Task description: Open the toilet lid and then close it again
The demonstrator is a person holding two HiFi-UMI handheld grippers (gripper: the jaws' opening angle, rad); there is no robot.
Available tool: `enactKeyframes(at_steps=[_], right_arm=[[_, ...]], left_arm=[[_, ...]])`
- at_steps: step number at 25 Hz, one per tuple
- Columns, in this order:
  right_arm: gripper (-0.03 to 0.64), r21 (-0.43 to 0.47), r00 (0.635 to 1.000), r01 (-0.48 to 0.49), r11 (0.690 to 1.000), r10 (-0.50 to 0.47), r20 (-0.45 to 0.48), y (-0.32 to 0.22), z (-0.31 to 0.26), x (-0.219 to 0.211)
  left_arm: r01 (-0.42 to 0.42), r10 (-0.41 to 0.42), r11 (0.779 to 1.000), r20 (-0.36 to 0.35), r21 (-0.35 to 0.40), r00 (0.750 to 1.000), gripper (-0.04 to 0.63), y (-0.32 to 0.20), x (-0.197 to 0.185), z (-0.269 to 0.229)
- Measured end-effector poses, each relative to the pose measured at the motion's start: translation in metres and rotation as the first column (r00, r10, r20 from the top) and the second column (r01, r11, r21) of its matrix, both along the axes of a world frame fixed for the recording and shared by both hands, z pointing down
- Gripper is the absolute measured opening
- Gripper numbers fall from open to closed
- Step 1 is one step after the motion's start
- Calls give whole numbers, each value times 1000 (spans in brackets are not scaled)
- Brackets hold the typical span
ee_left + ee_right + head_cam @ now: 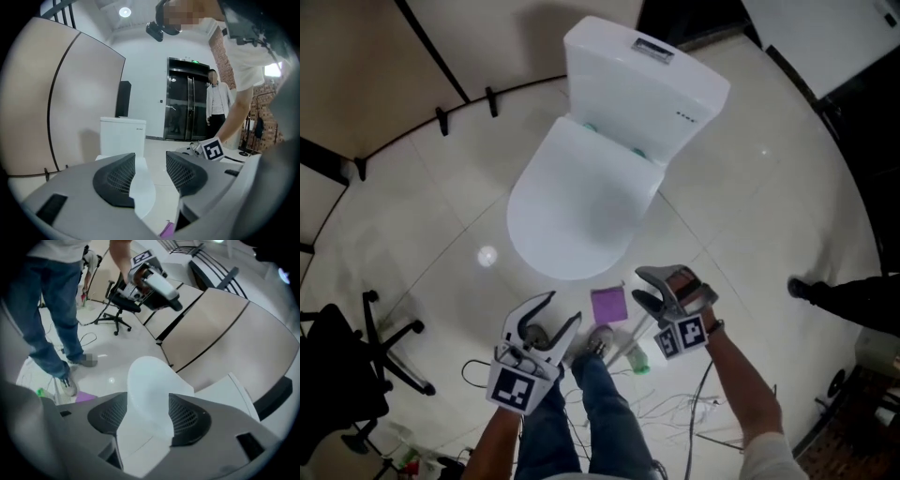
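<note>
The person's jeans and a shoe (598,342) are on the tiled floor (750,197), on the near side of the toilet, among loose cables. The left hand-held gripper (565,307) is off the toilet's front rim. Its jaws are spread and nothing is between them. The right hand-held gripper (637,284) is level with it, just off the same front rim. Its jaws are also spread and empty, and in the right gripper view the lid only shows beyond the gap. A purple pad (608,305) lies on the floor between the two grippers, closer to the toilet than the shoe. The toilet lid (581,202) lies shut, flat on the bowl. Behind it stands the white tank (642,80), in front of a beige partition (366,66).
</note>
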State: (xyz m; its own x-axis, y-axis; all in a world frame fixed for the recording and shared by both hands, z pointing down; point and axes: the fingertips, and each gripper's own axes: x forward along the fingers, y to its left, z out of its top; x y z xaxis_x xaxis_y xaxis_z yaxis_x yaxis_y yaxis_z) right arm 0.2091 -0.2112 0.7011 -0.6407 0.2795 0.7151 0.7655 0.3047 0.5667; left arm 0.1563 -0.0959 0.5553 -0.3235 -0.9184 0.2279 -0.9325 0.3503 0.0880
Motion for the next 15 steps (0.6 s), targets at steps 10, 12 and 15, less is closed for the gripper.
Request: enactKeyframes(at_steps=[10,12,15], right_arm=[[237,233,983,147,961,-169,74,-9,121,-55],[212,259,976,173,950,-201,83,-9,128,-58],[124,295,961,229,928,-263,81,-7,134,-53]], left_arm=[[116,-119,992,-70,-40,990,201,50,6,82],[131,-134,990,-78,-42,988,201,56,4,92],[140,-144,989,-88,-48,986,201,63,1,102]])
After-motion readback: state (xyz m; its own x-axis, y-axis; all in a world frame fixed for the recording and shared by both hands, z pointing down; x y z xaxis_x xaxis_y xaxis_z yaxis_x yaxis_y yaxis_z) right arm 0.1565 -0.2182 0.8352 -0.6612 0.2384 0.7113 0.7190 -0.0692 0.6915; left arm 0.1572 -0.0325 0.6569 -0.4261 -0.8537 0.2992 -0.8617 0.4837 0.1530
